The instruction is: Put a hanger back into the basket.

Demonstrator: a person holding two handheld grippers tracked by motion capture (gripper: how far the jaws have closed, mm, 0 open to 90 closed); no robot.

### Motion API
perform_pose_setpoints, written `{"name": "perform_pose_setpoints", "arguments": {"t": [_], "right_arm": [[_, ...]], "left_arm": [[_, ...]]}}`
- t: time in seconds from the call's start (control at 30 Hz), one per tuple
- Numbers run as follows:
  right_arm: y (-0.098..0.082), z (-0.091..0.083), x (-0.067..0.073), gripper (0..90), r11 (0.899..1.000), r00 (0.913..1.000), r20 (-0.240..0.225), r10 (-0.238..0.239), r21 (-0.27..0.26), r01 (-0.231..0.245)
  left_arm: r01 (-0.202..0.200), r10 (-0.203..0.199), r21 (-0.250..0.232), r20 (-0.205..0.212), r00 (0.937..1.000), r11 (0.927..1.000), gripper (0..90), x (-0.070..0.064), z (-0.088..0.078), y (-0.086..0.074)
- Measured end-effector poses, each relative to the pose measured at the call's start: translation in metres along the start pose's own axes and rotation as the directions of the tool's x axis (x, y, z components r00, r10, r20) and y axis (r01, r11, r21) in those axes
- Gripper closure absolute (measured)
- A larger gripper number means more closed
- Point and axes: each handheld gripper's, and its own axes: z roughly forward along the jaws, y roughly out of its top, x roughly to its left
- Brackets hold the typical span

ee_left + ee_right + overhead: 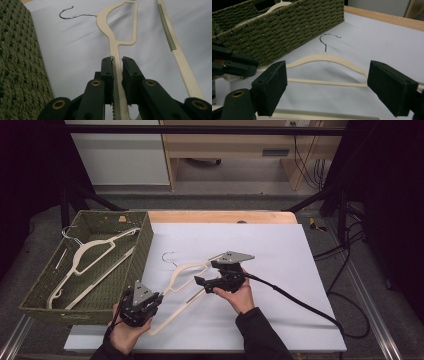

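Left gripper [141,304] clamps the cream hanger [182,275] by one arm, right gripper [214,279] open beside it; one hanger [85,257] already in basket [145,240], transfer pending.

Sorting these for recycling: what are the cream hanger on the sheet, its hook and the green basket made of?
Hanger: probably matte plastic, judging by its speckled, moulded look. Hook: thin shiny metal wire. Basket: woven olive cord or fibre, coarse plaited texture.
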Motion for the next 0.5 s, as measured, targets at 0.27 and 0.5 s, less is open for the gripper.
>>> {"name": "perform_pose_setpoints", "arguments": {"t": [0.27,0.5], "right_arm": [[0.012,0.027,0.005,22.2,1.000,1.0000,-0.004,-0.009,0.021,0.009],[0.022,0.060,0.005,30.8,0.999,1.0000,-0.002,-0.005,0.047,0.005]], "left_arm": [[-0.029,0.029,-0.020,-0.014,0.9995,0.9994,79.4,-0.006,-0.006,0.003],[-0.028,0.028,-0.028,-0.013,0.9995,0.9992,79.4,-0.008,-0.007,0.003]]}}
